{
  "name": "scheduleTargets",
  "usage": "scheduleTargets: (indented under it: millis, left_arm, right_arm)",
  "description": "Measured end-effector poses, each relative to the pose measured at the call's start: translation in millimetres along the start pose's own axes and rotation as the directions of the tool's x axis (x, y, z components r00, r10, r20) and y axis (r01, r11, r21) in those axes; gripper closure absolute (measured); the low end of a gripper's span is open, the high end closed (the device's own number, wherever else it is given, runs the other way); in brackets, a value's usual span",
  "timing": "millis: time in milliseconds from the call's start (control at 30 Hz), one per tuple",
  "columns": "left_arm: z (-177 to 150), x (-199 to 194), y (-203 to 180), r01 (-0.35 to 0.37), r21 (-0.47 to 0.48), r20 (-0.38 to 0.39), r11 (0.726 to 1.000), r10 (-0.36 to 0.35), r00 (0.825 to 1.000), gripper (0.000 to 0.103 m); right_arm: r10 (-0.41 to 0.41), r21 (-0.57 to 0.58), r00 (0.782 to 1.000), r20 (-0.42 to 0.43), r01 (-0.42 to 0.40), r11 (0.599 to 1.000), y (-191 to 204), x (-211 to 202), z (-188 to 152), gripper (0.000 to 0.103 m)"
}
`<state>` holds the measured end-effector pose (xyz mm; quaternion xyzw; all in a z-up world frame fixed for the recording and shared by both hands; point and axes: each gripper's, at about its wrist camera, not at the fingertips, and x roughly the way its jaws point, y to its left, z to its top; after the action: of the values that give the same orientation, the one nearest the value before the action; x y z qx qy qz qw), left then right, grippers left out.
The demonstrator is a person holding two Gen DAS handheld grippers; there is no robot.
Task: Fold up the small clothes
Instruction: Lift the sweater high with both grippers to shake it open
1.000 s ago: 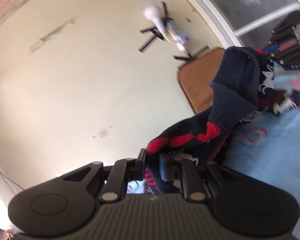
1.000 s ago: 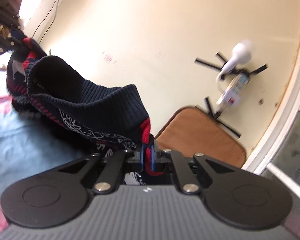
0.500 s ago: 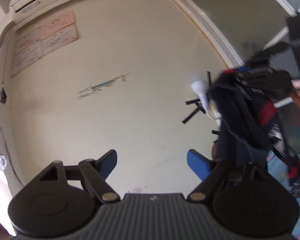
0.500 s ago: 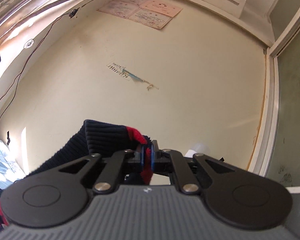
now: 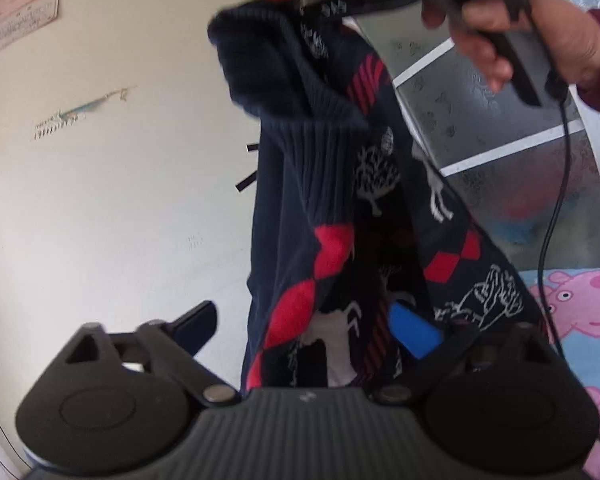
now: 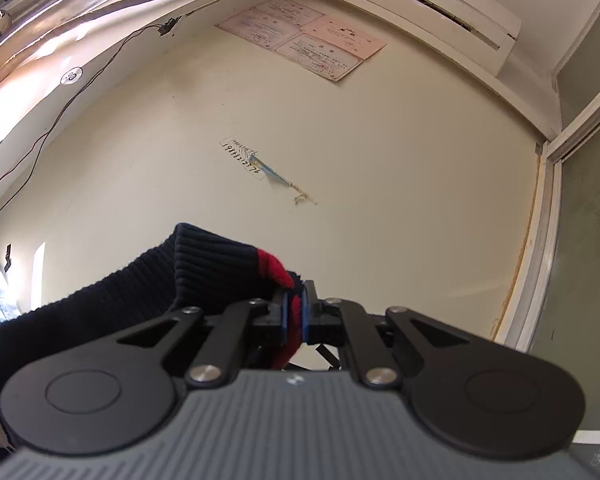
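The wall (image 6: 380,168) is pale cream, with old papers (image 6: 304,36) stuck high up. Low at the right lies a blue sheet (image 5: 588,344) with pink cartoon pigs. A knitted dark blue sweater (image 5: 340,200), ribbed, with red diamonds and white deer, hangs in the air. The right gripper (image 6: 295,316) pinches its red edge tight. The left gripper (image 5: 304,324) is half wide and closing around the sweater's bottom.

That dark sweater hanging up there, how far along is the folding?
Barely begun. The sweater has been lifted and hangs from the right gripper, shut on its red edge. The left gripper is closing around the lower hem, not yet pinching. No fold shows; laying it on the blue sheet remains.
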<state>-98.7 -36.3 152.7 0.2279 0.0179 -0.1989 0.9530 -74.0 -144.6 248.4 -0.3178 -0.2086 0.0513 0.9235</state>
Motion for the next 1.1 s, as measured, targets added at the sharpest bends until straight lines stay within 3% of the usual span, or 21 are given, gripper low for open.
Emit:
scheduleTargets:
  millis: [33, 67, 100, 200, 267, 367, 433, 533, 600, 667, 733, 800, 833, 900, 967, 1033, 1100]
  left_arm:
    - [-3.5, 8.7, -0.1, -0.003, 0.008, -0.037, 1.0, 0.003, 0.999, 0.065]
    - [-6.5, 14.1, 1.3, -0.015, 0.009, -0.06, 1.0, 0.015, 0.998, 0.092]
    - [-8.1, 13.8, 6.7, -0.04, -0.007, -0.057, 0.999, 0.039, 0.998, 0.096]
    - [0.1, -3.9, 35.1, -0.125, -0.077, 0.0, 0.989, 0.126, 0.992, 0.096]
    - [13.5, -25.8, 61.2, -0.213, -0.128, 0.046, 0.969, 0.221, 0.974, 0.096]
    - [35.8, -59.6, 91.5, -0.353, -0.162, 0.114, 0.922, 0.373, 0.921, 0.096]
    - [51.7, -80.8, 106.3, -0.411, -0.179, 0.153, 0.894, 0.438, 0.886, 0.096]
    - [77.8, -110.8, 119.6, -0.459, -0.2, 0.205, 0.866, 0.495, 0.845, 0.096]
    - [93.3, -125.9, 119.0, -0.509, -0.186, 0.268, 0.84, 0.542, 0.796, 0.096]
    - [102.3, -135.2, 118.0, -0.529, -0.182, 0.301, 0.829, 0.559, 0.773, 0.096]
    - [104.1, -130.1, 118.8, -0.526, -0.173, 0.297, 0.833, 0.553, 0.778, 0.096]
    - [98.0, -111.2, 118.9, -0.521, -0.157, 0.255, 0.839, 0.544, 0.799, 0.095]
    - [91.4, -100.3, 119.3, -0.515, -0.149, 0.225, 0.844, 0.536, 0.814, 0.095]
    - [76.2, -66.2, 131.0, -0.479, -0.144, 0.112, 0.866, 0.495, 0.862, 0.095]
    - [44.8, -29.2, 133.4, -0.452, -0.151, -0.009, 0.879, 0.456, 0.89, 0.095]
    - [11.2, 11.0, 135.8, -0.442, -0.157, -0.126, 0.883, 0.426, 0.896, 0.095]
    - [-35.5, 64.5, 142.5, -0.453, -0.167, -0.281, 0.876, 0.398, 0.873, 0.095]
  right_arm:
    - [-0.006, -0.002, 1.0, 0.006, 0.006, 1.0, -1.9, -0.3, 1.9, 0.094]
    - [-0.013, 0.0, 1.0, 0.013, 0.013, 1.0, -4.6, -0.7, 4.9, 0.094]
    - [-0.015, 0.002, 1.0, 0.017, 0.015, 1.0, -7.1, -1.5, 6.7, 0.094]
    - [-0.029, 0.009, 0.999, 0.032, 0.029, 1.0, -17.7, -3.4, 12.8, 0.094]
    - [-0.052, 0.02, 0.997, 0.05, 0.051, 0.998, -27.2, -4.9, 19.2, 0.094]
    - [-0.07, 0.067, 0.994, 0.079, 0.065, 0.996, -45.1, -9.0, 32.6, 0.094]
    - [-0.07, 0.091, 0.993, 0.096, 0.061, 0.994, -55.3, -11.4, 41.1, 0.094]
    - [-0.076, 0.104, 0.989, 0.128, 0.063, 0.993, -65.7, -14.4, 54.5, 0.094]
    - [-0.075, 0.131, 0.985, 0.152, 0.055, 0.99, -75.4, -16.9, 64.9, 0.094]
    - [-0.075, 0.159, 0.984, 0.16, 0.049, 0.986, -82.1, -17.5, 70.8, 0.094]
    - [-0.051, 0.189, 0.988, 0.144, 0.024, 0.982, -87.0, -12.8, 69.9, 0.094]
    - [-0.01, 0.223, 0.994, 0.11, -0.015, 0.975, -86.3, -2.7, 58.5, 0.094]
    - [0.014, 0.239, 0.996, 0.084, -0.034, 0.97, -83.0, 4.8, 49.1, 0.094]
    - [0.075, 0.268, 0.997, 0.01, -0.075, 0.961, -64.8, 26.5, 19.0, 0.094]
    - [0.135, 0.29, 0.988, -0.072, -0.109, 0.951, -38.7, 52.4, -17.4, 0.094]
    - [0.203, 0.337, 0.967, -0.153, -0.142, 0.931, -10.7, 79.5, -56.7, 0.094]
    - [0.276, 0.391, 0.931, -0.24, -0.168, 0.905, 26.9, 112.6, -104.6, 0.094]
